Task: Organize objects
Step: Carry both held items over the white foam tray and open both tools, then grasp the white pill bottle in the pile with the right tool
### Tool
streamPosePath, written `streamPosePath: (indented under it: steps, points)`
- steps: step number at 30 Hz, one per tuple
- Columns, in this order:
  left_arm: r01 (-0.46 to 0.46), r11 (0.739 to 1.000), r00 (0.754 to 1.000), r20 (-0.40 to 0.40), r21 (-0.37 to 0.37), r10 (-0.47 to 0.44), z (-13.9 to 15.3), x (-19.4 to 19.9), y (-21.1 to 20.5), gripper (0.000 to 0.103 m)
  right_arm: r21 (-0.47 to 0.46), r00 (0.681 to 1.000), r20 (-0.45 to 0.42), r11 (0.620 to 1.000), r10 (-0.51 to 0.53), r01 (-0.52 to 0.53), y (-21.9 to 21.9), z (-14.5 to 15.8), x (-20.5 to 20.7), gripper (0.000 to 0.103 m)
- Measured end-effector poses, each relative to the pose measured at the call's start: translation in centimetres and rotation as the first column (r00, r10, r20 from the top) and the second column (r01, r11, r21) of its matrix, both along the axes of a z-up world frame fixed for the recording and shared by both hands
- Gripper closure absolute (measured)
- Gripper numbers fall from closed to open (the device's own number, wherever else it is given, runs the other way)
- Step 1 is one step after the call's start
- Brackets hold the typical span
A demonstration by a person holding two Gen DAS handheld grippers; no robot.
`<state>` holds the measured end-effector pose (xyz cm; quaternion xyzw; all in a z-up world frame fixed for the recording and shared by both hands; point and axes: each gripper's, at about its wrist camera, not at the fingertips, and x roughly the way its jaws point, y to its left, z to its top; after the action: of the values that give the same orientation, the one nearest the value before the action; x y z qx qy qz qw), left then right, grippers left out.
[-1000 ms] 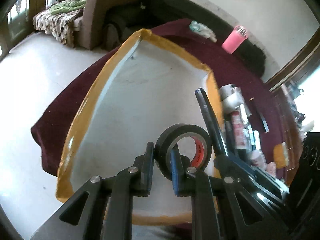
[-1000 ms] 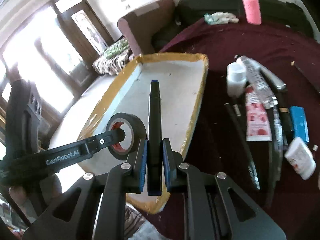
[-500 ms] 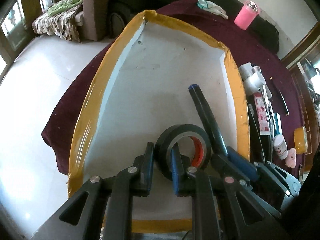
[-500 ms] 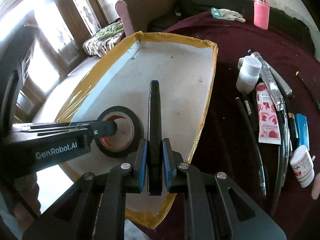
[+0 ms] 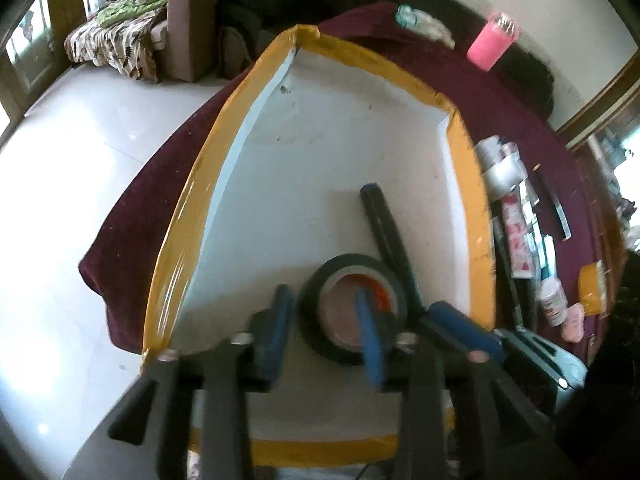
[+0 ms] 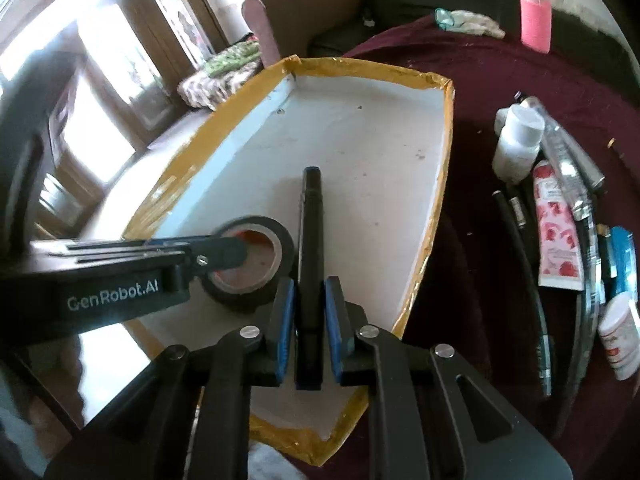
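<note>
**A:** Where's the roll of tape [image 5: 354, 312]?

**B:** Lying in the near part of the white tray [image 5: 320, 152] – the one with the yellow taped rim – on the tray floor. The left gripper [image 5: 326, 330] is over it, one blue pad outside the ring and the other inside the hole. Its jaws are opening, and the outer pad stands clear of the roll, so it is not squeezing it.

**A:** And the right gripper [image 6: 308, 322]?

**B:** It has a black marker [image 6: 311, 240] between its blue pads, pointing away into the tray. The jaws are opening here too; a thin gap shows on each side of the marker, so the pads no longer press it. From the left wrist view the marker lies just beside the tape, touching or nearly so.

**A:** What about everything else?

**B:** The tray sits on a dark red cloth [image 6: 500, 80]. To the right of the tray, on the cloth, there is a cluster: a white bottle [image 6: 516, 140], a tube with red roses [image 6: 556, 236], a blue item [image 6: 622, 256], a small white jar [image 6: 622, 336] and some dark pens [image 6: 524, 240]. A pink bottle [image 6: 535, 20] stands well apart at the far edge
</note>
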<state>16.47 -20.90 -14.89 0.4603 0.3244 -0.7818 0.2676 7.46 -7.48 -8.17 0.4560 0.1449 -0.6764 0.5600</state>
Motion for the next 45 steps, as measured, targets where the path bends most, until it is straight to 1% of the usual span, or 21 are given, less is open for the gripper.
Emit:
streamPosePath:
  steps: [1, 2, 3, 4, 5, 7, 9, 11, 14, 18, 21, 24, 28, 31, 34, 39, 42, 44, 45]
  points:
    - [-0.016, 1.000, 0.999, -0.041, 0.001, 0.016, 0.4, 0.4, 0.2, 0.067, -0.023, 0.999, 0.037, 1.000, 0.003, -0.002, 0.2, 0.1, -0.4, 0.077]
    - [-0.026, 1.000, 0.997, -0.075, -0.002, 0.026, 0.9, 0.7, 0.4, 0.064, -0.054, 0.998, 0.068, 0.999, 0.003, 0.001, 0.7, 0.3, -0.7, 0.066]
    - [-0.035, 0.999, 0.993, -0.113, -0.015, 0.033, 1.6, 1.1, 0.8, 0.061, -0.075, 0.997, 0.077, 0.997, 0.002, 0.004, 1.2, 0.6, -0.9, 0.063]
    - [-0.045, 0.999, 0.990, -0.138, -0.028, 0.040, 2.0, 1.3, 1.2, 0.059, -0.105, 0.996, 0.088, 0.994, 0.006, 0.003, 1.7, 0.9, -1.1, 0.060]
    - [-0.059, 0.997, 0.985, -0.167, -0.052, 0.049, 2.6, 1.7, 1.8, 0.057, -0.130, 0.995, 0.096, 0.991, 0.006, 0.007, 2.3, 1.2, -1.3, 0.054]
    - [-0.064, 0.995, 0.977, -0.208, -0.075, 0.048, 3.4, 1.5, 2.9, 0.053, -0.183, 0.994, 0.105, 0.983, -0.009, 0.029, 4.0, 1.8, -1.8, 0.047]
    - [-0.018, 0.997, 0.970, -0.242, -0.078, -0.001, 3.8, 0.9, 4.4, 0.053, -0.224, 0.993, 0.115, 0.973, -0.023, 0.048, 6.1, 2.2, -2.6, 0.047]
    - [0.028, 0.997, 0.962, -0.268, -0.070, -0.046, 4.0, 0.0, 5.5, 0.053, -0.259, 0.993, 0.108, 0.963, -0.048, 0.075, 8.3, 2.4, -3.3, 0.046]
    - [0.114, 0.992, 0.951, -0.284, -0.059, -0.126, 4.2, -2.1, 8.0, 0.053, -0.296, 0.989, 0.094, 0.945, -0.116, 0.139, 12.0, 2.6, -4.7, 0.044]
    - [0.204, 0.976, 0.935, -0.281, -0.072, -0.216, 4.7, -5.5, 11.0, 0.053, -0.313, 0.980, 0.087, 0.929, -0.182, 0.200, 16.2, 2.6, -7.2, 0.044]
    - [0.249, 0.965, 0.931, -0.253, -0.088, -0.263, 4.4, -7.8, 12.9, 0.053, -0.314, 0.975, 0.037, 0.923, -0.221, 0.221, 18.1, 2.8, -8.4, 0.044]
    - [0.274, 0.959, 0.929, -0.239, -0.071, -0.283, 3.7, -9.0, 13.9, 0.053, -0.310, 0.972, -0.002, 0.924, -0.237, 0.225, 19.5, 3.1, -10.0, 0.044]
    - [0.284, 0.957, 0.931, -0.221, -0.057, -0.289, 2.8, -9.6, 14.5, 0.053, -0.268, 0.953, -0.034, 0.921, -0.302, 0.282, 20.2, 2.9, -12.0, 0.044]
    - [0.295, 0.954, 0.932, -0.205, -0.048, -0.298, 2.0, -9.7, 14.6, 0.053, -0.243, 0.950, -0.023, 0.924, -0.311, 0.296, 20.4, 2.3, -13.8, 0.044]
    - [0.300, 0.953, 0.934, -0.192, -0.035, -0.301, 1.5, -10.0, 14.7, 0.053, -0.211, 0.946, -0.033, 0.927, -0.323, 0.310, 20.4, 1.7, -15.0, 0.044]
    - [0.324, 0.945, 0.929, -0.179, -0.035, -0.325, 1.3, -10.7, 15.4, 0.053, -0.132, 0.956, -0.008, 0.948, -0.292, 0.289, 19.0, 0.6, -15.6, 0.044]
    - [0.338, 0.941, 0.926, -0.169, -0.033, -0.338, 1.1, -11.0, 15.7, 0.053, -0.121, 0.967, -0.012, 0.961, -0.254, 0.250, 18.6, 0.7, -14.6, 0.045]
    - [0.341, 0.940, 0.925, -0.170, -0.028, -0.341, 0.9, -11.1, 15.8, 0.053, -0.127, 0.971, -0.004, 0.963, -0.240, 0.238, 18.2, 0.6, -14.0, 0.054]
    - [0.343, 0.939, 0.925, -0.162, -0.030, -0.343, 0.8, -11.2, 15.9, 0.053, -0.125, 0.972, 0.001, 0.965, -0.234, 0.233, 17.9, 0.5, -13.8, 0.057]
